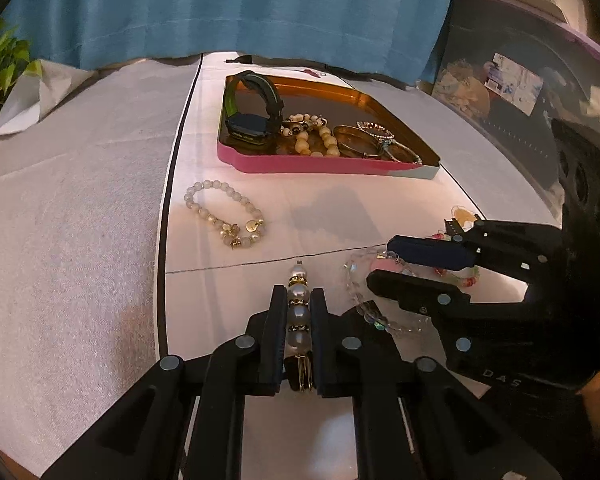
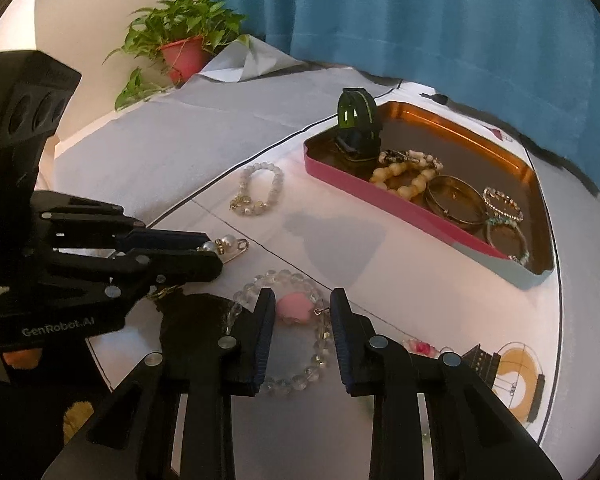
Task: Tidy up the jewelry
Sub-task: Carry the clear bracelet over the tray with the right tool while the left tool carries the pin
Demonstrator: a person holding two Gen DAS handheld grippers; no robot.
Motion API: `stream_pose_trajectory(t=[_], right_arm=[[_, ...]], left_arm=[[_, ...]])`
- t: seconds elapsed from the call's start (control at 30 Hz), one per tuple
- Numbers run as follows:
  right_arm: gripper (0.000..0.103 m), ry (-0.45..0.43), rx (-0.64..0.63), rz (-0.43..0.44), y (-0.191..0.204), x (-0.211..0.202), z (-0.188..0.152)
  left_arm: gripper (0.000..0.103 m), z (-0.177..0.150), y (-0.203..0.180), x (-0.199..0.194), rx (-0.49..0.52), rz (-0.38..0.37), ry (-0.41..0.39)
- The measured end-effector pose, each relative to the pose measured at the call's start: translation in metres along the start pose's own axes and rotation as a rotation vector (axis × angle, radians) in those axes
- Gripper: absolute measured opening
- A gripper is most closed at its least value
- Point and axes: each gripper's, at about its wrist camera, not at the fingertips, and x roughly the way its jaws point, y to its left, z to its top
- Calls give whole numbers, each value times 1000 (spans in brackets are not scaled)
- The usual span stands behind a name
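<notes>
Left wrist view rides low behind the left gripper (image 1: 296,312), looking forward and down along its fingers, close over the bench (image 1: 80,240), toward the blue curtain (image 1: 220,8). The right gripper (image 1: 380,264) pokes in from the right edge. Right wrist view sits just as near behind its own gripper (image 2: 300,320), tilted down too, angled a touch leftward, with the left gripper (image 2: 216,252) entering from the left. Both views share the pink-walled tray (image 1: 320,166) (image 2: 400,196) ahead, the white bead bracelet (image 1: 224,216) (image 2: 260,188) before it, and the potted plant (image 1: 0,64) (image 2: 180,44).
</notes>
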Motion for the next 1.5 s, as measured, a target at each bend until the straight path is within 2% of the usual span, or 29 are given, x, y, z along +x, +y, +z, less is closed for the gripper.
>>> stream_pose_trajectory(t=[0.13,0.3,0.47,0.5,0.7,0.83,0.97,1.07,1.3,1.43,1.5], right_arm=[[28,-16,21,-17,-2,-4,-2],[28,-45,73,-33,-12,-14,-5],[26,-84,98,-53,-11,-32,-4],[22,-96,108,-55,-10,-38,-3],[22,-146,112,-116,4,-69,1],[22,-152,131,-107,4,-77,-1],[22,-189,140,-118,4,-98,5],[22,-227,142,-132,2,-118,13],[22,-332,123,-155,-5,-166,47],[22,-361,63,-205,-8,-175,66],[22,-376,86,-189,-17,-176,75]], left_arm=[[9,0,5,-2,-46,-32,4],[9,-2,1,-4,-82,-22,4],[9,-2,-19,-16,-62,-9,-29],[9,-1,-22,-19,-62,-9,-34],[9,1,-43,-40,-82,-35,-76],[9,4,-49,-53,-81,-33,-98],[9,14,-54,-71,-71,-26,-138],[9,25,-58,-81,-67,-52,-150],[9,60,-76,-102,-1,-67,-234],[9,81,-78,-107,16,-88,-279],[9,89,-79,-107,36,-82,-303]])
